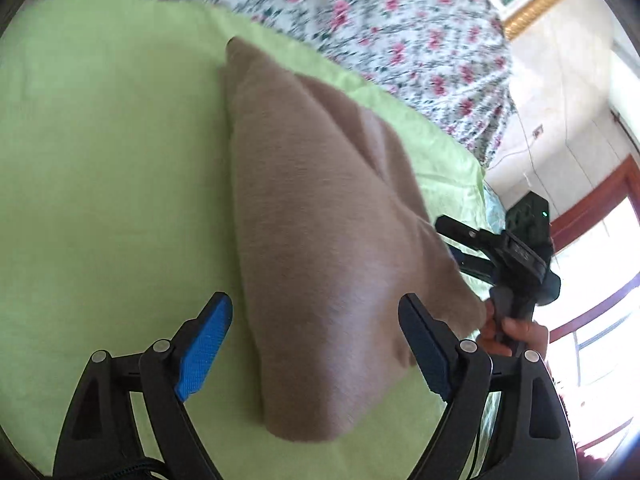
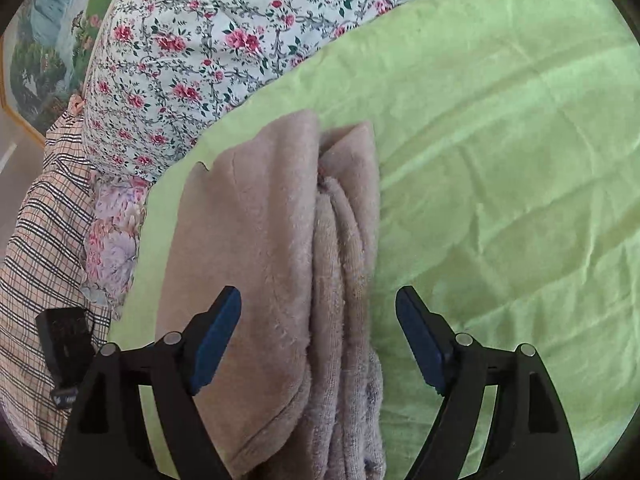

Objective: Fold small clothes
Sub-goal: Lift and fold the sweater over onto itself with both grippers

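- Left wrist view: the left claw is hanging released over the brown garment, which is lying folded on the green sheet, likely checking the fold.
- Right wrist view: the right claw is hovering released, straddling the garment's layered edge, probably lining up a grasp.

I see a green sheet covering the bed. The folded brown garment lies on it. A floral quilt borders it.
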The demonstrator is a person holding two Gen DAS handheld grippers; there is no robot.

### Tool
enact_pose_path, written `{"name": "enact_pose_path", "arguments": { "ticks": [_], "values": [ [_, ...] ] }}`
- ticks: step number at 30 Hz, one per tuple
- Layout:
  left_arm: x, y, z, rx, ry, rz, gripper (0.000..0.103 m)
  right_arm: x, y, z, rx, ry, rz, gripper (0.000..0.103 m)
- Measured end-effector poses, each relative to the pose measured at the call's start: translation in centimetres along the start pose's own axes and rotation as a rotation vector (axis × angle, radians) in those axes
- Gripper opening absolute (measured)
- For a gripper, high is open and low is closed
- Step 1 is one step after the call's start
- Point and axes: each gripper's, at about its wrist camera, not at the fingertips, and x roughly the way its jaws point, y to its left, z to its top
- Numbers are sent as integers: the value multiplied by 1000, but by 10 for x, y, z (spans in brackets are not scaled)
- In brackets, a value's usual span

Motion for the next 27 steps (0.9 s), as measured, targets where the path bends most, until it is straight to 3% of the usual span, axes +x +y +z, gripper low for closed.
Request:
{"name": "enact_pose_path", "arguments": {
  "ticks": [4, 6, 8, 9, 10, 11, 12, 15, 21, 27],
  "values": [
    [31, 15, 8, -67, 68, -39, 89, 13, 0, -2, -9, 32, 9, 80],
    [45, 17, 12, -82, 81, -77, 99, 23, 1, -3, -23, 56, -9, 80],
    [57, 5, 15, -40, 72, -45, 99, 29, 6, -4, -44, 59, -21, 77],
    [62, 0, 17, -16, 72, -22, 92, 32, 7, -5, -34, 73, -3, 60],
    [67, -3, 19, 6, 70, -11, 84, 35, 6, -6, -7, 85, 15, 51],
    [70, -5, 21, 14, 79, -25, 61, 34, 8, -7, 6, 79, 8, 49],
    [70, -4, 20, 2, 88, -36, 56, 32, 12, -9, 0, 70, -3, 42],
    [49, -12, 16, 25, 49, -40, 46, 17, 33, -18, -18, 35, 18, 36],
    [-44, -9, -22, 64, -22, -37, 46, -1, 86, -67, -53, 20, 156, 34],
    [-120, 9, -78, 125, -36, 32, 46, 8, 128, -129, -93, 37, 243, 34]
  ]
}}
